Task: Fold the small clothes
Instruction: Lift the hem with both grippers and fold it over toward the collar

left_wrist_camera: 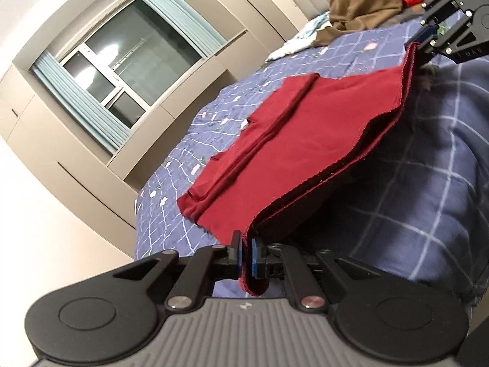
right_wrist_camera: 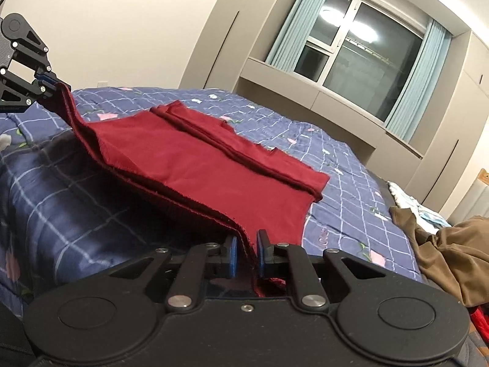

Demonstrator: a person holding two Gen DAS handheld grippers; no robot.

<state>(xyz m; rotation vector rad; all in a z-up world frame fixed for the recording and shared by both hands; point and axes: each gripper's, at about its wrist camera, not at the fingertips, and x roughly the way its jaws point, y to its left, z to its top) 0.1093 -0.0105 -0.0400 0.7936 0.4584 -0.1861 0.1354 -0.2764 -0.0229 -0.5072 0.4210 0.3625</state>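
A dark red garment (left_wrist_camera: 305,140) lies partly folded on the blue checked bedspread (left_wrist_camera: 321,58), with its near edge lifted off the bed. In the left wrist view my left gripper (left_wrist_camera: 247,253) is shut on one near corner of that edge. My right gripper (left_wrist_camera: 423,38) pinches the other corner at the top right. In the right wrist view the red garment (right_wrist_camera: 214,165) runs between the blue pads of my right gripper (right_wrist_camera: 246,255), which is shut on it. My left gripper (right_wrist_camera: 50,83) holds the far corner at the upper left. The hem sags a little between the two grips.
A darker plaid quilt (right_wrist_camera: 61,198) bulges under the lifted edge. A brown garment (right_wrist_camera: 452,257) and a pale blue-white cloth (right_wrist_camera: 409,202) lie near the head of the bed. A window with blue curtains (right_wrist_camera: 351,49) and beige cabinets stand beyond the bed.
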